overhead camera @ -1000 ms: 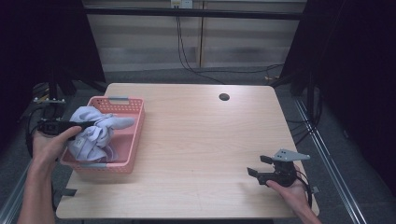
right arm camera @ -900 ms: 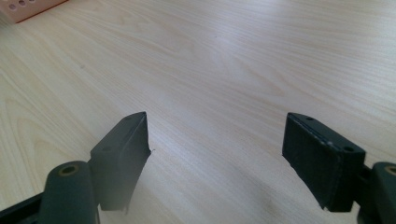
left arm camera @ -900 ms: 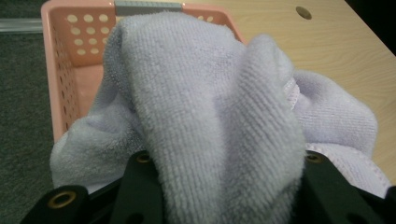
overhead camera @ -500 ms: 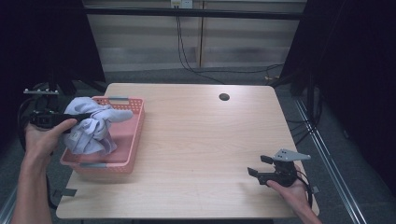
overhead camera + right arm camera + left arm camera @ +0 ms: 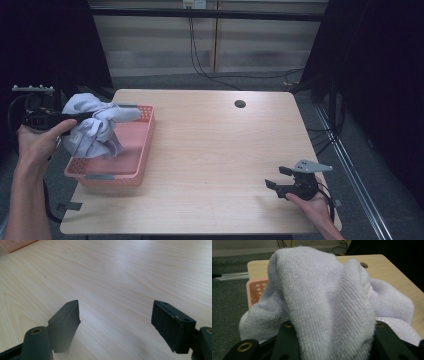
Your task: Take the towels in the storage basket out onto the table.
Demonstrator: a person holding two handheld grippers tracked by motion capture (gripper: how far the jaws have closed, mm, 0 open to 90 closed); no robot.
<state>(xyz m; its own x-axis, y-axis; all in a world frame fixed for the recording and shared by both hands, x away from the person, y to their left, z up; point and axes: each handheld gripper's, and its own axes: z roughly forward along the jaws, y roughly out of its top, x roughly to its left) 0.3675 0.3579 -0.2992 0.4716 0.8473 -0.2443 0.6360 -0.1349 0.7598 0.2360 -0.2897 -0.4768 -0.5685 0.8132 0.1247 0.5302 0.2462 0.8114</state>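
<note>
A lavender terry towel (image 5: 92,129) hangs bunched above the left end of a pink perforated basket (image 5: 142,150). My left gripper (image 5: 120,111) is shut on the towel, held level above the basket by a hand at the table's left edge. In the left gripper view the towel (image 5: 324,297) drapes thickly between and over the two black jaws of that gripper (image 5: 334,336), hiding their tips. The basket rim (image 5: 255,288) shows behind the cloth. My right gripper (image 5: 275,176) rests low at the table's front right, open, and the right gripper view has bare wood between its jaws (image 5: 116,320).
The light wooden table (image 5: 215,145) has a round cable hole (image 5: 240,104) near its far edge. A corner of the pink basket (image 5: 15,245) shows far off in the right gripper view. Dark floor and cables surround the table.
My left gripper has risen with the towel, lifting most of the cloth out of the basket. The right gripper has stayed where it was.
</note>
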